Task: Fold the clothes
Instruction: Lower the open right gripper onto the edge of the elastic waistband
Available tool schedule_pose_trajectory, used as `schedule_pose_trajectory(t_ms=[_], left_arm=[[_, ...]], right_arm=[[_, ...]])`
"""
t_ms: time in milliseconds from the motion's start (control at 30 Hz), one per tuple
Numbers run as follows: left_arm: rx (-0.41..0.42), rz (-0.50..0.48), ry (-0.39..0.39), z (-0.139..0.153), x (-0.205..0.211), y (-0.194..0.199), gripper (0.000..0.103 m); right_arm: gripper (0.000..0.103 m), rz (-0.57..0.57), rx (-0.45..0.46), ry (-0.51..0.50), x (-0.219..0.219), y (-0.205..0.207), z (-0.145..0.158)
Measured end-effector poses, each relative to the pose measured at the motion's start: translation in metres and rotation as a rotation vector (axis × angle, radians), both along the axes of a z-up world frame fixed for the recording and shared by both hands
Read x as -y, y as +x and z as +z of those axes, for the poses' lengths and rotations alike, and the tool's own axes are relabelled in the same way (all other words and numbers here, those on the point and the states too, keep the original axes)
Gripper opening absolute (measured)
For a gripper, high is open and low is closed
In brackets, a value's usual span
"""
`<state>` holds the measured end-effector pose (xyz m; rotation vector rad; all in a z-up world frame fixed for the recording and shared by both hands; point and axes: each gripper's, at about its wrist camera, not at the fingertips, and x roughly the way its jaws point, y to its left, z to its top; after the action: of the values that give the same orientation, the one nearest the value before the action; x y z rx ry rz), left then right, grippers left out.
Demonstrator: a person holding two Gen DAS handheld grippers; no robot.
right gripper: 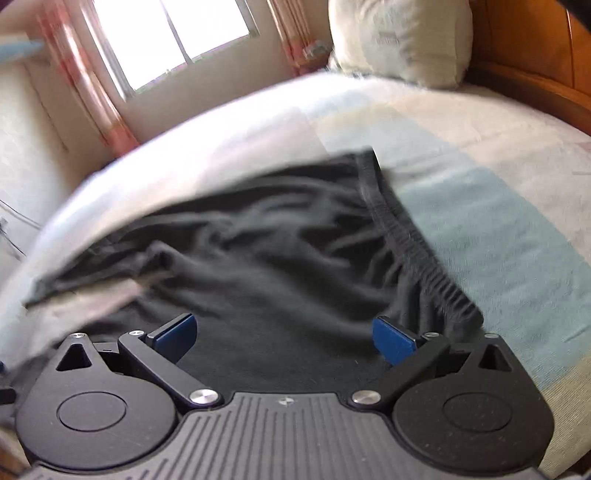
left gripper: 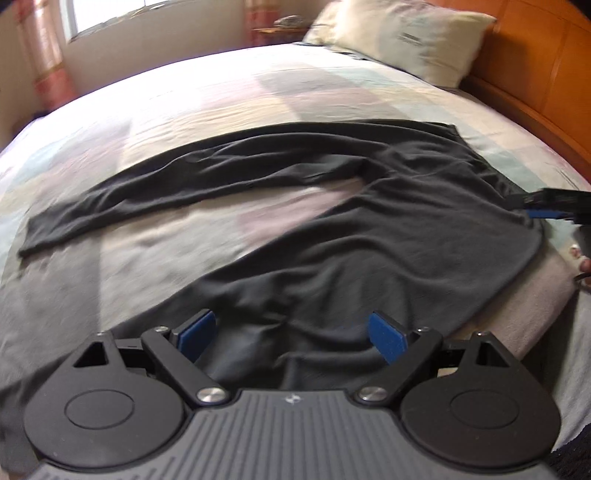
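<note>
Dark pants (left gripper: 332, 229) are lying spread out on the bed (left gripper: 184, 110), on a pale patchwork bedspread. One leg is stretching out long and flat, away from the wooden headboard (left gripper: 535, 74). The other leg is lying wrinkled, closer to the near edge of the bed. The stretchy waistband (right gripper: 406, 243) is the end of the pants closest to the headboard.

The left gripper (left gripper: 291, 334) is hanging over the wrinkled leg with its blue pads wide apart and nothing between them. The right gripper (right gripper: 284, 338) is hanging over the pants just beside the waistband, and its pads are wide apart too, holding nothing.

A pillow (left gripper: 402, 33) is sitting on the bed right by the headboard. A bright window (right gripper: 173, 37) is showing behind the bed.
</note>
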<state>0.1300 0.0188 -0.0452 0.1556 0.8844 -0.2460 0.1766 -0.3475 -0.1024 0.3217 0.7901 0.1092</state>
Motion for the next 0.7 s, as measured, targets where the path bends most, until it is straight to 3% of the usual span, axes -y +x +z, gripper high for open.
schedule_pose_trajectory(t_ms=[67, 167, 367, 500, 700], left_arm=[[-0.005, -0.013, -0.004, -0.003, 0.006, 0.003, 0.090], [-0.033, -0.001, -0.012, -0.010, 0.007, 0.009, 0.090], [-0.053, 0.029, -0.053, -0.021, -0.004, 0.022, 0.090], [-0.071, 0.029, -0.074, -0.032, -0.003, 0.033, 0.090], [-0.125, 0.056, -0.099, -0.053, -0.011, 0.039, 0.090]], right_arm=[[0.103, -0.041, -0.057, -0.006, 0.005, -0.001, -0.011], [0.103, -0.055, -0.049, 0.043, 0.019, -0.013, -0.016], [0.103, -0.024, -0.022, 0.081, 0.026, -0.004, 0.011], [0.103, 0.066, 0.004, 0.073, 0.007, 0.031, 0.026], [0.103, 0.180, 0.012, 0.049, -0.026, 0.100, 0.024]])
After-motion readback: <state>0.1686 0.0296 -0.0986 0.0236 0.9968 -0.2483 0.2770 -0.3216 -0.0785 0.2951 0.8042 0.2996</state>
